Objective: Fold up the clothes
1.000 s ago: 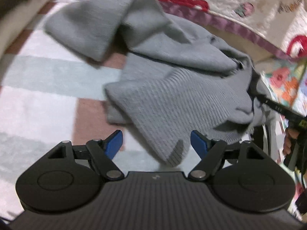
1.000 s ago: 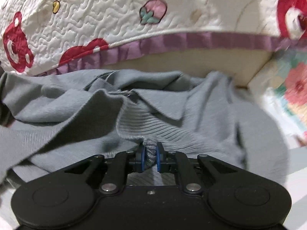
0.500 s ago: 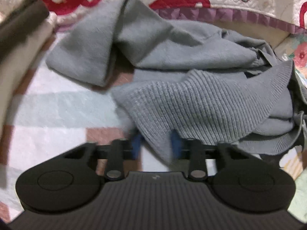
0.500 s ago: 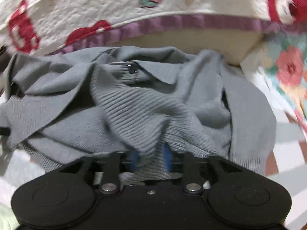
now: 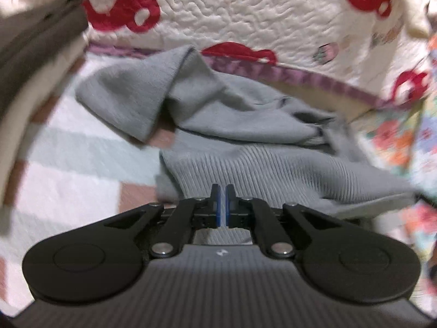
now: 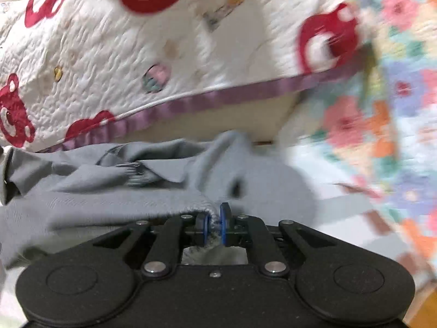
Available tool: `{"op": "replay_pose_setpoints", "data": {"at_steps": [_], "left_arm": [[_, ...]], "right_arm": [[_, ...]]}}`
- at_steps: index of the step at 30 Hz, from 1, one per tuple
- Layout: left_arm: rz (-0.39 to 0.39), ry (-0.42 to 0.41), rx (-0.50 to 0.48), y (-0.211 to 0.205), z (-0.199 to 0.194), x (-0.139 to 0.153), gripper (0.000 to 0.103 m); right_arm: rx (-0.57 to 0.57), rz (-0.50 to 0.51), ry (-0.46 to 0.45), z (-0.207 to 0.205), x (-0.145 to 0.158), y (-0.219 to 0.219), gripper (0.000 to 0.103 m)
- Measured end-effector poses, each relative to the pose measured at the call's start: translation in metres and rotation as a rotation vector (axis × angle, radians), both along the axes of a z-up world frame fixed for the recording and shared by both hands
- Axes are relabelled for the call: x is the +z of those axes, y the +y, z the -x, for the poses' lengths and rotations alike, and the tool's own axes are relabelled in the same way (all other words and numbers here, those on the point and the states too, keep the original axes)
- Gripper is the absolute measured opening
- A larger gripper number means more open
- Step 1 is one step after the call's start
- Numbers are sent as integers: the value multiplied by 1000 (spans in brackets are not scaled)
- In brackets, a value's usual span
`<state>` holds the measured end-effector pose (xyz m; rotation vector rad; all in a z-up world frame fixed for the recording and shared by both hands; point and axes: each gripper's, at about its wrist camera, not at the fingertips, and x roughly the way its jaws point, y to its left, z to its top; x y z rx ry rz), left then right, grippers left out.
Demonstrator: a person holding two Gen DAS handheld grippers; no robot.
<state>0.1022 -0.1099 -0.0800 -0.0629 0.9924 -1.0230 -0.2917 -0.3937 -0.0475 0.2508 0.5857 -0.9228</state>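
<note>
**Grey sweater gripped at two points on the floor mat**

Quilted white bedspread with red bear motifs and a purple trim fills the background of both wrist views, hanging down behind the work area. In front of it lies the checked floor mat in pale green, white and brown squares, with a floral-patterned cloth in pink, orange and blue at the right side.

The crumpled grey knit sweater with ribbed hem rests on the mat, just in front of the bedspread's trim. One sleeve or flap is folded over toward the left; the ribbed edge runs across the near side.

A folded stack of dark brown and cream fabric sits at the far left, blurred.

Left gripper: blue pads nearly together, a thin gap showing, positioned at the ribbed hem. Whether fabric is pinched between them cannot be confirmed.

Right gripper: blue pads closed on a fold of the sweater's edge, knit fabric visibly clamped between them.
</note>
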Motion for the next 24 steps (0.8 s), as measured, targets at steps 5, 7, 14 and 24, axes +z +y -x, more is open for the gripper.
{"op": "replay_pose_setpoints", "data": {"at_steps": [5, 7, 14, 24], "left_arm": [[-77, 88, 67, 4, -5, -30, 29], [-91, 93, 103, 4, -13, -39, 44], [-122, 230, 84, -3, -18, -67, 62], [-149, 216, 4, -19, 0, -74, 67]], "right_arm": [[-36, -42, 34, 33, -18, 8, 9], [-32, -58, 13, 36, -21, 7, 9], [-18, -113, -63, 47, -30, 4, 10], [1, -189, -27, 78, -30, 39, 9]]}}
